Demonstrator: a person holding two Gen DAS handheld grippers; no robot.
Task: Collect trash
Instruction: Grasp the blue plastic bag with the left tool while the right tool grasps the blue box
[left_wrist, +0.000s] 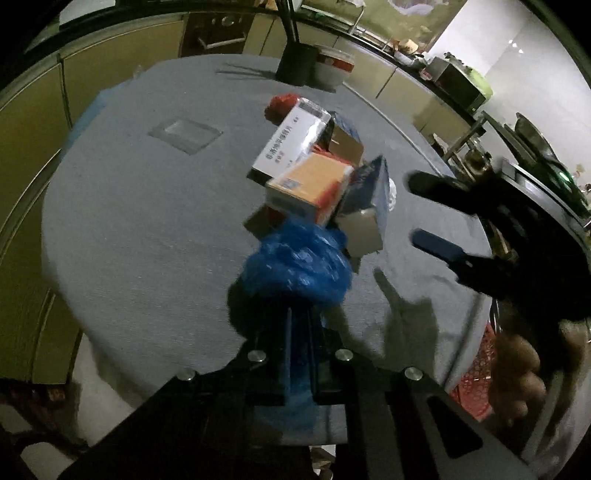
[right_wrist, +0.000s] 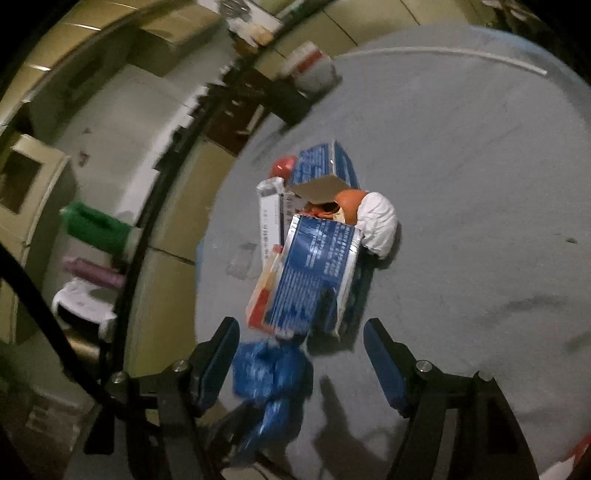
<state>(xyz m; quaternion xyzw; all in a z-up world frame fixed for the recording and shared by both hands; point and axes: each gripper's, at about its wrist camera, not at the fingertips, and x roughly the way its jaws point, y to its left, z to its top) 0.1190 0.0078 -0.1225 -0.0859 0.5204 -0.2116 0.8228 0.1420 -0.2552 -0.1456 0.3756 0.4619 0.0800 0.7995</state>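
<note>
Left gripper: clenched on the crumpled blue plastic bag, which bulges just ahead of its tips. Beyond the bag, touching it, sits the trash heap: orange box, white box, blue carton, white wad.

Right gripper: jaws apart, nothing pinched, carton just ahead between the fingers.

Step, by my reading: bag secured. Next likely calls for the right claw to grasp the bag's free edge and open it.

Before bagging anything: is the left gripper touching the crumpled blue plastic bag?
Touching. The left wrist view shows the left gripper shut on the crumpled blue plastic bag.
</note>
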